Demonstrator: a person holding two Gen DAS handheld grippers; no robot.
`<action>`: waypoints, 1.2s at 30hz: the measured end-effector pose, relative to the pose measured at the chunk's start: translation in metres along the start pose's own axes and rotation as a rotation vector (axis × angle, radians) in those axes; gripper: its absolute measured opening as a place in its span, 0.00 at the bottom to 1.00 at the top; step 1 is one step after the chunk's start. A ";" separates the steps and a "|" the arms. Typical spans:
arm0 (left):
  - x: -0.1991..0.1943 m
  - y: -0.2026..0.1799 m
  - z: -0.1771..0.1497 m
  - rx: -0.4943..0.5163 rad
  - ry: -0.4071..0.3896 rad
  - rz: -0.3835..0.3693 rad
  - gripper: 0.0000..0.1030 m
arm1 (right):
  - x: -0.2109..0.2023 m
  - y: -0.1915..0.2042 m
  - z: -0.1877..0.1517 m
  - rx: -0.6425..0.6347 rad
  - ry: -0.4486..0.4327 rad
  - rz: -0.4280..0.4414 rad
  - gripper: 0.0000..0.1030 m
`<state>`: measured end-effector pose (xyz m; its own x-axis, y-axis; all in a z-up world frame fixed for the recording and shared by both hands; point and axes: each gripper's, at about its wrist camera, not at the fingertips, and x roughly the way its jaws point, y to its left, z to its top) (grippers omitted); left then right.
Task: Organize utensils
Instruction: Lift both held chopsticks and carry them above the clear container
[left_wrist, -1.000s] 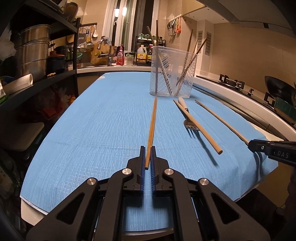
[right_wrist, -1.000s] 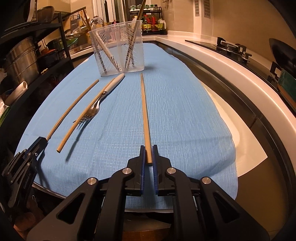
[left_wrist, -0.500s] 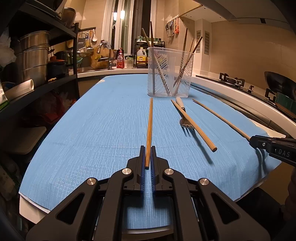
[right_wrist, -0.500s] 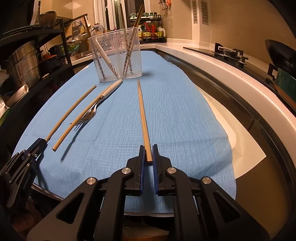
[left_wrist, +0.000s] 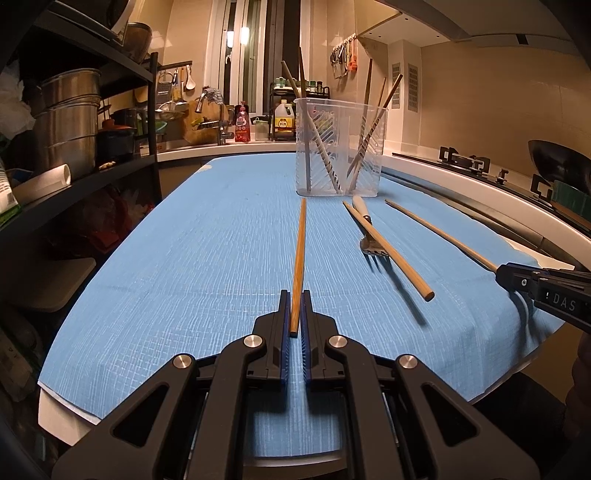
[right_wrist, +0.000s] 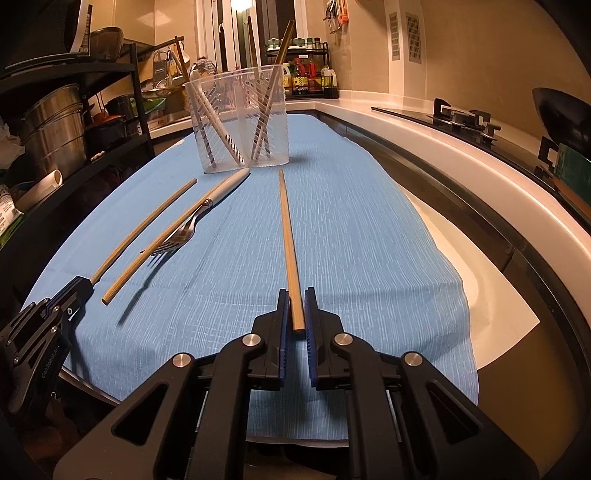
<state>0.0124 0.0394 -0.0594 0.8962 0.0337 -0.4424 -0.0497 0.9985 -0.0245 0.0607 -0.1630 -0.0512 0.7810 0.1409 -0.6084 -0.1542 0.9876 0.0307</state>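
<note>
Over the blue cloth (left_wrist: 184, 258) I'm clamping a chopstick (left_wrist: 298, 258) in my left gripper (left_wrist: 294, 314) and another chopstick (right_wrist: 287, 240) in my right gripper (right_wrist: 296, 314), whose side is reading "DAS".

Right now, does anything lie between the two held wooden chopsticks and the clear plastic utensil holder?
Nothing visible does. The left gripper grips one wooden chopstick, the right gripper another; bare blue cloth runs to the clear plastic holder. The fork lies aside.
</note>
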 end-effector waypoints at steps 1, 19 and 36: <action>0.000 0.000 0.000 0.000 -0.001 0.001 0.06 | 0.000 0.000 0.000 0.000 -0.004 0.001 0.09; -0.002 -0.003 0.003 0.009 0.011 0.007 0.05 | -0.002 0.000 0.002 -0.024 -0.031 -0.007 0.06; -0.041 -0.001 0.029 0.007 -0.078 -0.002 0.04 | -0.058 -0.001 0.022 -0.032 -0.118 -0.018 0.06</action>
<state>-0.0114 0.0385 -0.0153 0.9280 0.0350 -0.3708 -0.0452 0.9988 -0.0189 0.0290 -0.1706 0.0019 0.8494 0.1325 -0.5109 -0.1576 0.9875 -0.0059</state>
